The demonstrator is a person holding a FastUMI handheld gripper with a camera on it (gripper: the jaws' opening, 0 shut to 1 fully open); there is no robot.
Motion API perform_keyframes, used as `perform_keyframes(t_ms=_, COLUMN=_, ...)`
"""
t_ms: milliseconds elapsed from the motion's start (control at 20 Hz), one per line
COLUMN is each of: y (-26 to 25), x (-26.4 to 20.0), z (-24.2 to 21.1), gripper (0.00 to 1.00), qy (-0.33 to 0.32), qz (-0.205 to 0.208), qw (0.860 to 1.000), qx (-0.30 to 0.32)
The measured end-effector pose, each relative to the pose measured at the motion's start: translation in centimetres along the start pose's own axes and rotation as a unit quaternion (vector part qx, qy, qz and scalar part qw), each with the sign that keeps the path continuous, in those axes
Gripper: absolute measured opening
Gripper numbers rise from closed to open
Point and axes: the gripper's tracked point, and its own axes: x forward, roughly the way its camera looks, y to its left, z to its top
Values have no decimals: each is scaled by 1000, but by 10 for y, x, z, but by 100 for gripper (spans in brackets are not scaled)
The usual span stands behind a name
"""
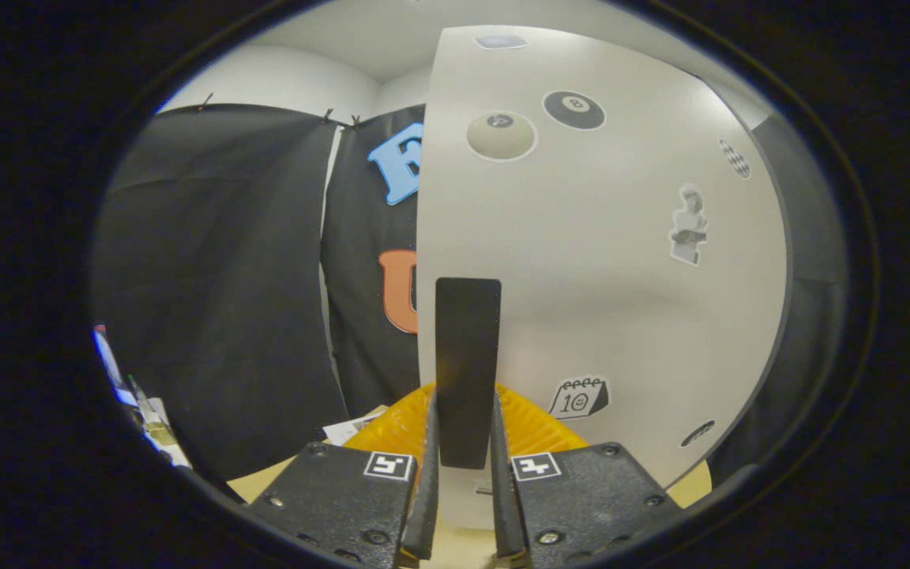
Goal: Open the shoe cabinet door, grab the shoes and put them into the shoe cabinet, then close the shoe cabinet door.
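The gripper (464,466) is clenched on the black handle (468,356) of the white cabinet door (613,269), both fingers pressing its sides.

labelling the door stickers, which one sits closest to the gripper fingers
The calendar sticker, low on the cabinet door, just right of the black handle the gripper clamps.

The light is soft and even and seems to come from above, so the white cabinet door (597,261) is bright near its top and has a grey shadow band lower down. The fisheye lens bends the door's edges into curves. The tool (467,474) looks dark, its near fingers (427,490) slightly blurred.
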Motion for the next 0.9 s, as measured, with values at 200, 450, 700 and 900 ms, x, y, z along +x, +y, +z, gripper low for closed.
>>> perform_keyframes(t_ms=200, y=2, x=-16, z=-3, gripper=33, qy=1, qz=13, qw=1000, qx=5)
perform_keyframes(t_ms=450, y=-2, x=-38, z=-8, gripper=32, qy=-13, qz=32, qw=999, qx=5)
perform_keyframes(t_ms=700, y=-11, x=-65, z=-14, gripper=32, qy=-38, qz=16, qw=999, qx=-3)
perform_keyframes(t_ms=900, y=-17, x=-82, z=-16, gripper=32, qy=-46, qz=30, qw=998, qx=9)
